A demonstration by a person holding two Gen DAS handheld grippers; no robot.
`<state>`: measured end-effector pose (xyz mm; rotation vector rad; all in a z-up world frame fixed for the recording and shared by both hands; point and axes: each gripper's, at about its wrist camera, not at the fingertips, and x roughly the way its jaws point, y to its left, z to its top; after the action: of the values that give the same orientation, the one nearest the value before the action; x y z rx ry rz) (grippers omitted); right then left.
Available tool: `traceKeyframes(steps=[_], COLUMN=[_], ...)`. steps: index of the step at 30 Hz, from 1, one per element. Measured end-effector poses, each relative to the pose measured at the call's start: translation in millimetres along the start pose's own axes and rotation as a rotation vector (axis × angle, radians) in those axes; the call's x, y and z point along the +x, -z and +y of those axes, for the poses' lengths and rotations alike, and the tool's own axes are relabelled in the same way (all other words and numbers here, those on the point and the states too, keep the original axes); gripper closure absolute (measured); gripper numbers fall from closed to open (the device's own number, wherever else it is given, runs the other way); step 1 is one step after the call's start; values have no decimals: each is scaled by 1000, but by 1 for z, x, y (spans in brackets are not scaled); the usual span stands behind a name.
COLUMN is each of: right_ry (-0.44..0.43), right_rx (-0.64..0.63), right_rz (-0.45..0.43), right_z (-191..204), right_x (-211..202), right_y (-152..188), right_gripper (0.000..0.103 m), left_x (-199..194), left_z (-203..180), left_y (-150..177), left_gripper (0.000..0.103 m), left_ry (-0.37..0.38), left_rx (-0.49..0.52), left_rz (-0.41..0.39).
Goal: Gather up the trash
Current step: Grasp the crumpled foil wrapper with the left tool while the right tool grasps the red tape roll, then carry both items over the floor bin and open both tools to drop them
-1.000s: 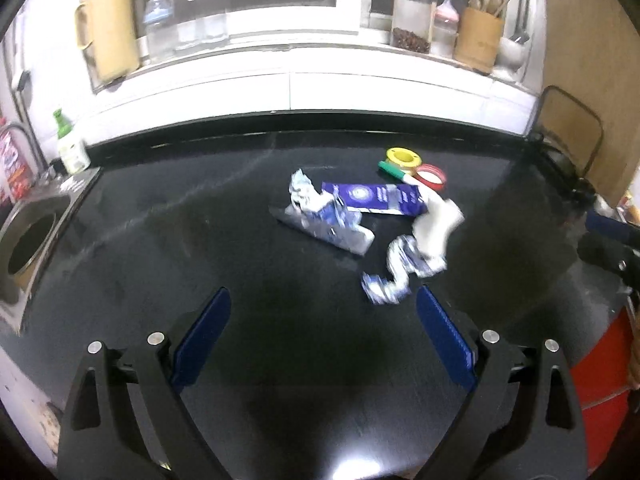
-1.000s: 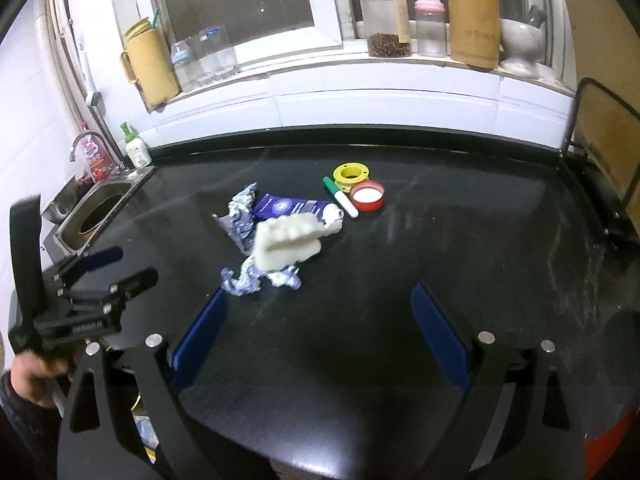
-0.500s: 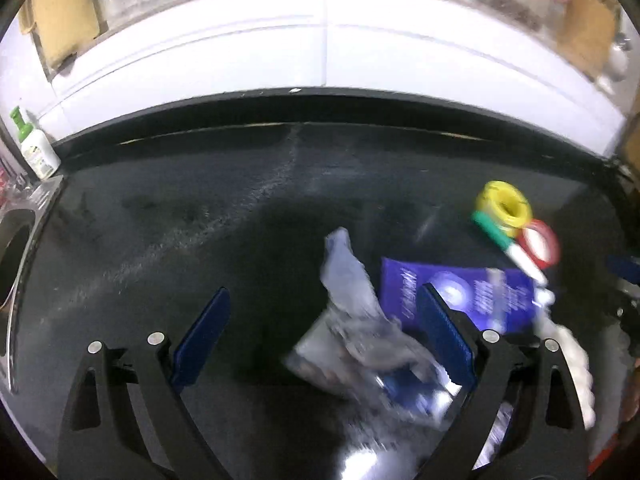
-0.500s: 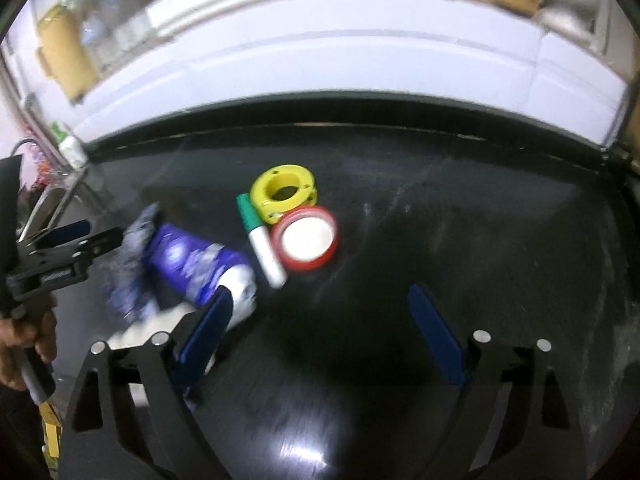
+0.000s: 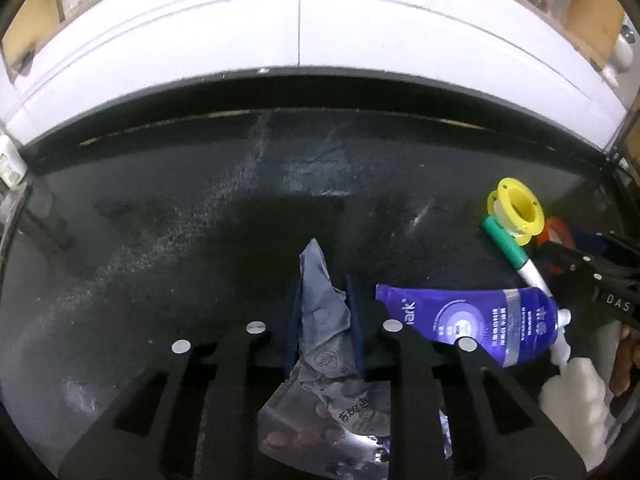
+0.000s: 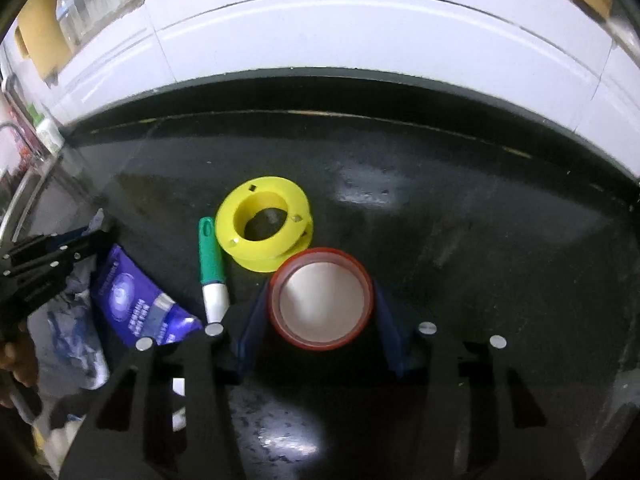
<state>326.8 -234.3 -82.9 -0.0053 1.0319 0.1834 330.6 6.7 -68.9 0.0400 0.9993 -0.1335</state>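
The black countertop (image 5: 168,208) runs back to a raised dark lip under the white tiled wall (image 5: 300,40); most of its far and left stretch lies bare, with the clutter gathered toward the near right. At the far left edge in the right wrist view the rim of a sink (image 6: 24,184) shows.

The left gripper (image 5: 322,316) points steeply down at the counter. Its jaws have just been closing, and the blue pads now pinch a crumpled grey-blue wrapper (image 5: 324,312) that stands up between them, over a silvery blister pack (image 5: 304,420) below. Just to its right lies a purple tube (image 5: 472,320), its cap end touching a white lumpy wad (image 5: 576,400).

The right gripper (image 6: 320,312) is also tilted steeply down. Its jaws have just been closing around a red tape roll (image 6: 322,298) lying flat; the pads sit close against both sides, though firm contact cannot be told. Touching the roll's far side is a yellow spool (image 6: 264,224), and beside that a green-capped marker (image 6: 212,260). A hand (image 6: 16,360) holding the other gripper shows at the left edge
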Motion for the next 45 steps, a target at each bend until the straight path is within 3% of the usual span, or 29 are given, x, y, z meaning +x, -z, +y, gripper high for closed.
traceKeyframes(steps=[11,18,24,34,45], right_ry=[24,-13,-97,-273,-475], right_rx=[-19,-72,-147,-301,-546], right_rz=[-72,-137,-179,-126,-3], right_z=[6,40,97,228,404], right_x=[-51,-116,-169,-166,-147], right_y=[5,17,56,137,226], right_gripper=[53,53,53,53,53], left_x=[-48,-110,-162,-235,-272], left_z=[5,3,13,78,205], left_y=[-6,21,87,228,390], left_gripper=[83,83,83,83,83], left_ry=[-13,-24,-46,-149,-318], left_rx=[10,27,7,-127,-450], left_rz=[-73,-120,-141,-153,-97])
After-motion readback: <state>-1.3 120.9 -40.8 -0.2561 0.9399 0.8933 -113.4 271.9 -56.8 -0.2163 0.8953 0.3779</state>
